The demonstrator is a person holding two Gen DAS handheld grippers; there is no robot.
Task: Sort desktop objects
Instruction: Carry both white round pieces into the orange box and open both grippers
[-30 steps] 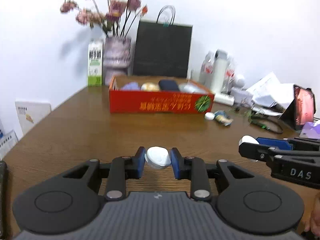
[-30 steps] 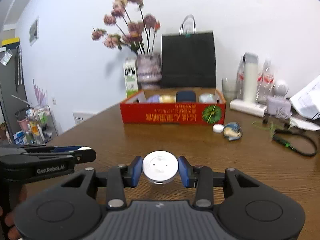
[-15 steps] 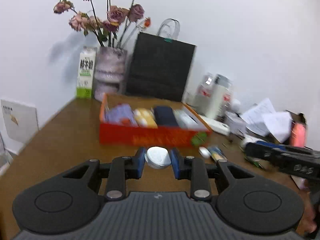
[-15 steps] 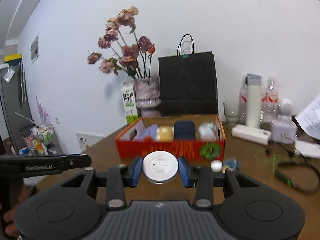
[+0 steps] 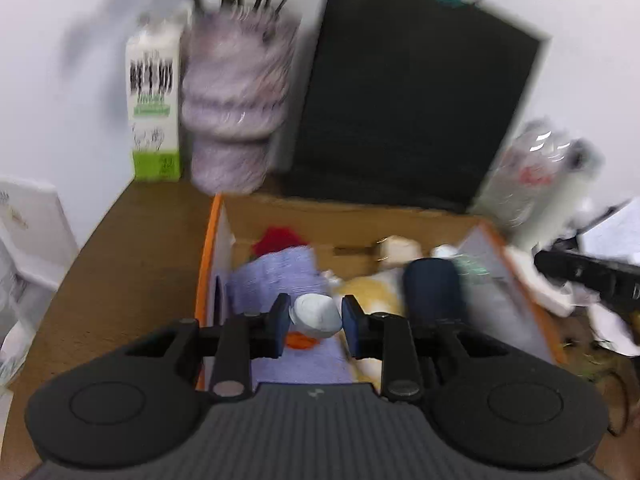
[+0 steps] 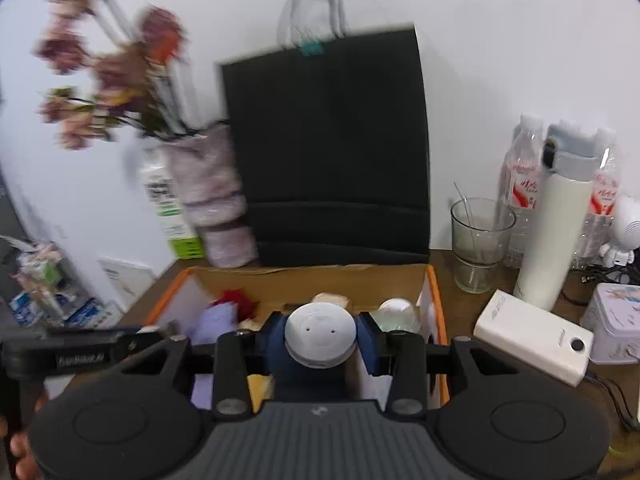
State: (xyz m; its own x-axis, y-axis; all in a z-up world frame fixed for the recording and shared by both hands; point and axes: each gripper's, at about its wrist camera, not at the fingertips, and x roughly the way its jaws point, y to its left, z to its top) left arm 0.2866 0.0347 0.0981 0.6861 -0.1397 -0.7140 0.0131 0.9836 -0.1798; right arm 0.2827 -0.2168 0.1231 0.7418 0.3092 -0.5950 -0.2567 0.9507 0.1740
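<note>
My left gripper (image 5: 314, 322) is shut on a small white rounded case (image 5: 316, 316), held above the open orange cardboard box (image 5: 206, 268). My right gripper (image 6: 322, 340) is shut on a round white disc (image 6: 320, 334) with small dots on its face, also over the same box (image 6: 434, 300). Inside the box lie a lilac cloth (image 5: 280, 276), a red item (image 5: 276, 238), a yellow item (image 5: 372, 284), a dark blue pouch (image 5: 432, 284) and a clear ball (image 6: 396, 312). The other gripper shows at each view's edge.
Behind the box stand a black paper bag (image 6: 328, 140), a vase of dried roses (image 5: 236, 120) and a milk carton (image 5: 154, 104). To the right are a glass (image 6: 480, 240), a white flask (image 6: 556, 224), water bottles, a white power bank (image 6: 532, 340) and a tin (image 6: 616, 324).
Both grippers have travelled forward across the table and now hang over the box, looking down into it. Each still grips its white object. The view is blurred by the motion.
</note>
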